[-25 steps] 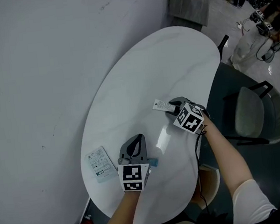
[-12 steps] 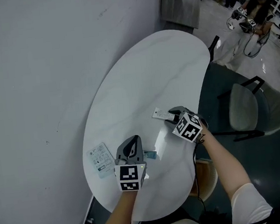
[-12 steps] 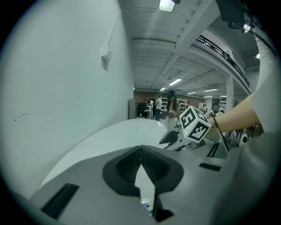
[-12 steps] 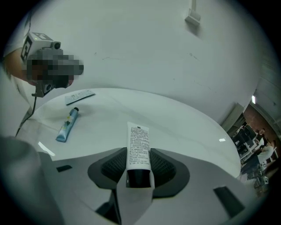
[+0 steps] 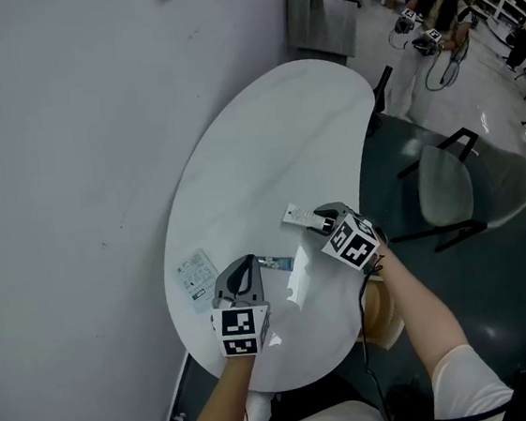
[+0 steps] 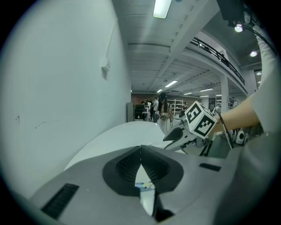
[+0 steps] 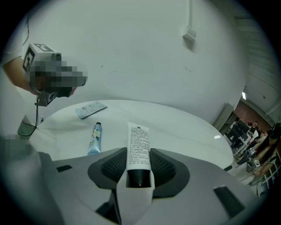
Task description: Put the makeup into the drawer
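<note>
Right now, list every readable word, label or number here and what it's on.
Nothing here is legible.
White tube: black print, too small to read.
Blue tube: flower picture, no legible words.
Flat packet: print too small to read.
Marker cubes: black-and-white squares, no words.

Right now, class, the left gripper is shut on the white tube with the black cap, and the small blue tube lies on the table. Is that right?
Wrong gripper: the right gripper is shut on the white tube, as the right gripper view shows. The small blue tube does lie on the table.
</note>
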Available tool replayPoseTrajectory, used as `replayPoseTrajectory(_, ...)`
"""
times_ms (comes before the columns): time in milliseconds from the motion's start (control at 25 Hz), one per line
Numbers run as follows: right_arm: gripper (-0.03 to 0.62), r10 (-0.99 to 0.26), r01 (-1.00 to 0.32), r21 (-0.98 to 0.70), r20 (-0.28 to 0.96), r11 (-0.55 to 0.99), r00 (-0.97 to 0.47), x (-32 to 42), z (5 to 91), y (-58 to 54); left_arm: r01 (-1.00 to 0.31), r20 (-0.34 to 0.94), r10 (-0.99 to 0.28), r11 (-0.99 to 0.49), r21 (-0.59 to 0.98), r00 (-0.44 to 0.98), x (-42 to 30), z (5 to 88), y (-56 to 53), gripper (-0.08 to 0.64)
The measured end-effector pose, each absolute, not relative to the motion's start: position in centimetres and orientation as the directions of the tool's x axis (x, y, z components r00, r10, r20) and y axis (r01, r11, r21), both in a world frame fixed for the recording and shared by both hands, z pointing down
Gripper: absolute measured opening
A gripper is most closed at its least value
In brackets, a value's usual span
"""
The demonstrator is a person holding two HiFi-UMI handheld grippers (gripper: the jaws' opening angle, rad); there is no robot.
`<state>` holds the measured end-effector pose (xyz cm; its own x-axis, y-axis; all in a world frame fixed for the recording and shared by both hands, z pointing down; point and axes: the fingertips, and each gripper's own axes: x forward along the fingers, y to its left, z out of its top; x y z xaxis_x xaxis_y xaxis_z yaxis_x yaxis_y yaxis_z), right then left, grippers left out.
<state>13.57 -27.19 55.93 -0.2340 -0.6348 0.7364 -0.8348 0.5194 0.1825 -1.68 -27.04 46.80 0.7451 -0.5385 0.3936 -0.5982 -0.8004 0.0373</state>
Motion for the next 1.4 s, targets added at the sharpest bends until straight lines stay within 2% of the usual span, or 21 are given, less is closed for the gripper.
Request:
replayPoseTrajectory(800, 0.179, -0.758, -0.921, 0.131, 0.616, 0.366, -0.214, -0.6, 46.1, -13.1, -0.604, 0.335, -0.573, -0.797, -0.017, 0.748, -13.4, 41.7, -17.1, 0.04)
replayPoseTrajectory(1400, 0.179, -0.815, -0.964, 0.086, 0.556, 0.252, -0.163, -4.4, 42.8, -5.1, -0.521, 0.31, -0.502, -0.853, -0.027, 0.807, -13.7, 40.3, -9.8, 0.04)
